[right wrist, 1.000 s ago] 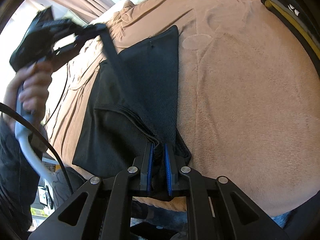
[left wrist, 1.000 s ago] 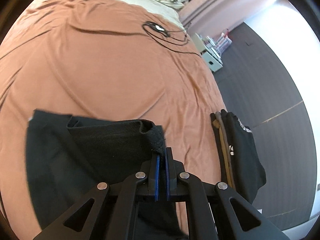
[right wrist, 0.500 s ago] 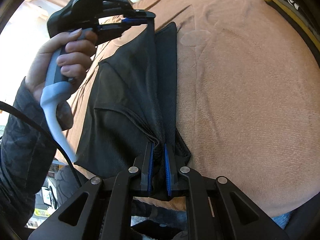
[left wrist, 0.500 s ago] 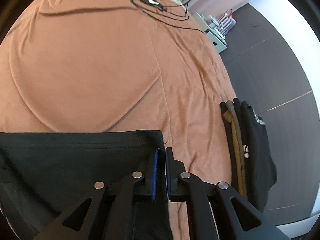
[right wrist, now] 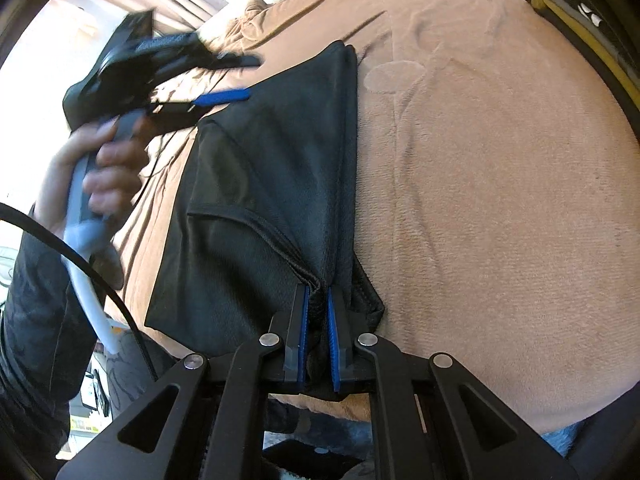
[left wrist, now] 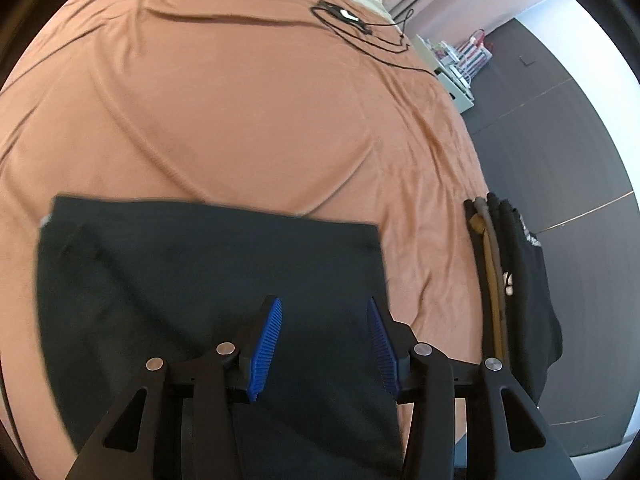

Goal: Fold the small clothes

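Note:
A black garment (left wrist: 208, 280) lies folded and flat on the terracotta bedspread (left wrist: 248, 120). My left gripper (left wrist: 325, 312) hovers over its near right part with jaws opening; the cloth lies below the blue pads, untouched by them. In the right wrist view the same black garment (right wrist: 272, 184) stretches away from my right gripper (right wrist: 317, 296), which is shut on its near corner where the folded layers bunch. The left gripper (right wrist: 236, 76) shows there too, blurred, held by a hand (right wrist: 104, 168) just left of the garment's far end.
A stack of folded dark clothes (left wrist: 516, 280) lies at the bed's right edge, seen also as folded clothes (right wrist: 572, 12) in the right wrist view. A black cable (left wrist: 360, 32) with a small device lies far up the bed. Dark floor (left wrist: 560, 152) and a small shelf lie beyond.
My left gripper carried the garment's edge over, laid it flat, then let go and its jaws spread apart. The right gripper kept still, holding its corner.

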